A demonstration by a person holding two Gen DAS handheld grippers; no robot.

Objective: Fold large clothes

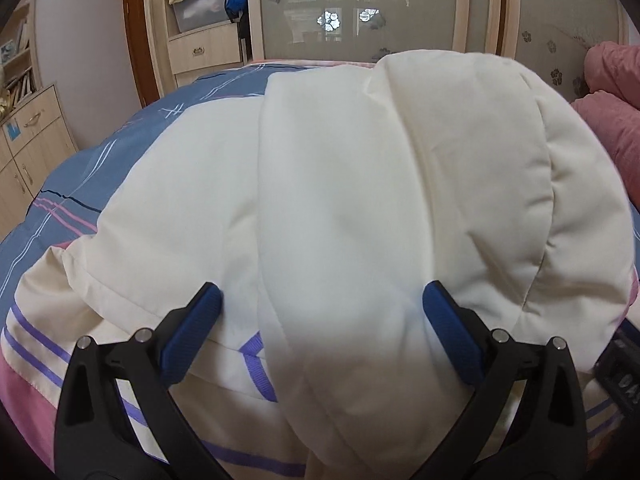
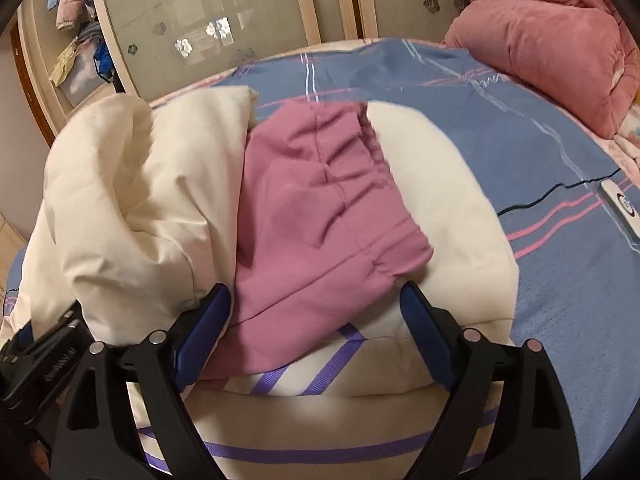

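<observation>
A large cream padded jacket (image 1: 360,184) lies partly folded on the bed, with purple ribbon stripes (image 1: 256,364) near its lower edge. My left gripper (image 1: 320,300) is open, its blue pads (image 1: 192,332) on either side of a cream fold that bulges between them. In the right wrist view the jacket (image 2: 132,208) shows a pink-mauve lined part with a gathered hem (image 2: 320,208) lying on top. My right gripper (image 2: 316,300) is open, with its blue pads (image 2: 428,336) either side of the near edge of the pink part.
The bed has a blue sheet with pink and white lines (image 2: 520,128). A pink quilt (image 2: 552,48) is piled at the right. A white controller with a black cord (image 2: 620,204) lies on the sheet. Wardrobe doors (image 1: 360,8) and drawers (image 1: 32,144) stand behind.
</observation>
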